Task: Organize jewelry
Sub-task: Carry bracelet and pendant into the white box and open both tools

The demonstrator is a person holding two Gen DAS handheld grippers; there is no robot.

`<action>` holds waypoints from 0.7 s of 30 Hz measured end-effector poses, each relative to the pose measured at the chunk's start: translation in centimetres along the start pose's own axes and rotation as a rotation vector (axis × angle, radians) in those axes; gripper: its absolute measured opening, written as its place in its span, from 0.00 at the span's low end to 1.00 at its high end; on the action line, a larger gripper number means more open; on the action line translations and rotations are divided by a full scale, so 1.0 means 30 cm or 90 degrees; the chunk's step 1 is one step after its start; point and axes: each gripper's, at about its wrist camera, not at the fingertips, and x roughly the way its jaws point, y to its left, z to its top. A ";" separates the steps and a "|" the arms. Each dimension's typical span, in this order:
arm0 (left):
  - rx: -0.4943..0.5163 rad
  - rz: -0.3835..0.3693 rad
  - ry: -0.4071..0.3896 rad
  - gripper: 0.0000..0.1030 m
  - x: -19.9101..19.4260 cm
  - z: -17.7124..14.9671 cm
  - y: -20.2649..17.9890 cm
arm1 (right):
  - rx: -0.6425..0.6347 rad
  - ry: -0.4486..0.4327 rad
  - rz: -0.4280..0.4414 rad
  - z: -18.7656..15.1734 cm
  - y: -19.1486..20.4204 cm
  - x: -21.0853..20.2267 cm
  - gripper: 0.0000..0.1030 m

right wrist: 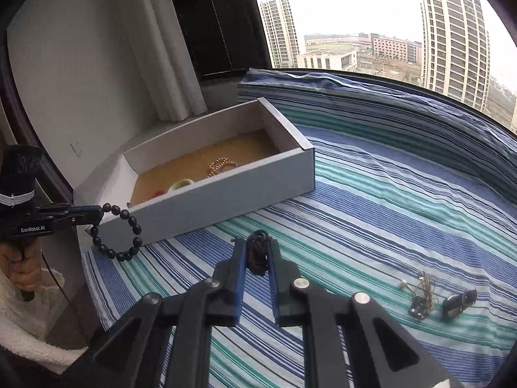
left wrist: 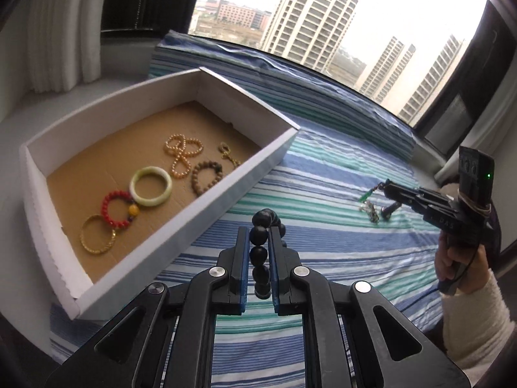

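The left hand-held gripper [left wrist: 259, 237] pinched a black bead bracelet [left wrist: 261, 252], held above the striped bed [left wrist: 323, 174] just right of the white box [left wrist: 206, 200]. The right hand-held gripper [right wrist: 257, 252] was clamped on a dark corded piece [right wrist: 257, 250]. A thin chain [right wrist: 421, 294] and a dark clip [right wrist: 458, 302] lay on the near right of the bed.

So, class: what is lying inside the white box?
Inside the white box lie a gold bangle, red bead bracelet, jade bangle, pearl strand, brown bead bracelet and a gold piece. The near wall hides some floor.
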 end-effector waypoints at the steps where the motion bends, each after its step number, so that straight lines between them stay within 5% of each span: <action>1: -0.004 0.021 -0.013 0.09 -0.025 0.027 0.032 | -0.006 -0.004 0.015 0.040 0.033 0.021 0.13; 9: -0.078 0.157 -0.028 0.09 0.011 0.165 0.354 | -0.059 0.016 0.109 0.294 0.310 0.279 0.13; 18: -0.113 0.227 0.017 0.10 0.225 0.186 0.547 | -0.035 0.148 0.152 0.301 0.489 0.664 0.16; 19: -0.110 0.234 0.019 0.10 0.234 0.184 0.549 | -0.028 0.160 0.153 0.290 0.494 0.688 0.18; 21: -0.115 0.249 0.017 0.22 0.235 0.175 0.552 | -0.023 0.162 0.130 0.275 0.494 0.701 0.52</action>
